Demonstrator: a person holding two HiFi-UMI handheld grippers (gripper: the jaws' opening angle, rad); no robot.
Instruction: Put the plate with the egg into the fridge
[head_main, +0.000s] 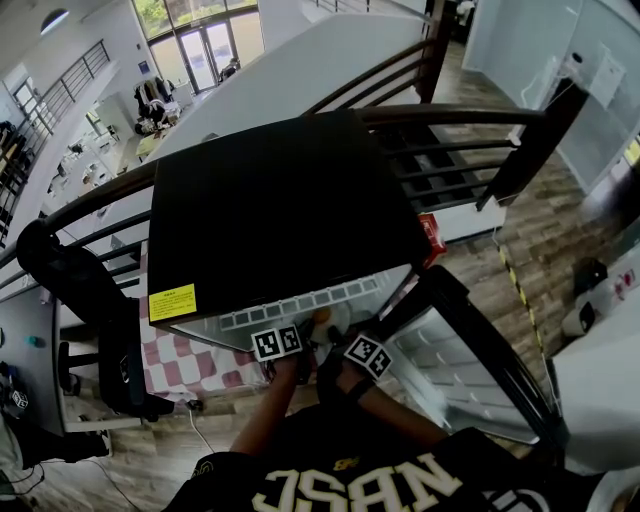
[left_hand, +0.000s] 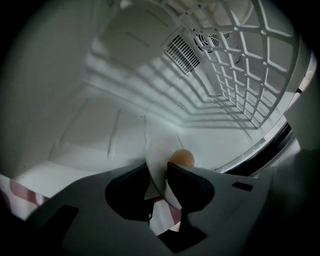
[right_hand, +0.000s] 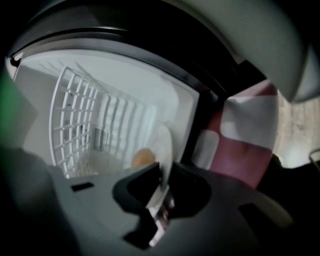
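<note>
Clamping the right tool (right_hand: 166, 176) on the plate (right_hand: 164, 145) rim, we had the left tool (left_hand: 159, 174) half-open around it; plate and egg (left_hand: 183, 158) pointed into the fridge (left_hand: 150, 80).

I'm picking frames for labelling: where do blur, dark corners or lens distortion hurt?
Head view: sharp, but the fisheye bows the railing and the fridge top is near black. Left gripper view: black corners, soft egg, wire shelf shadows striping the wall. Right gripper view: blurriest; plate rim smeared, green haze at left.
</note>
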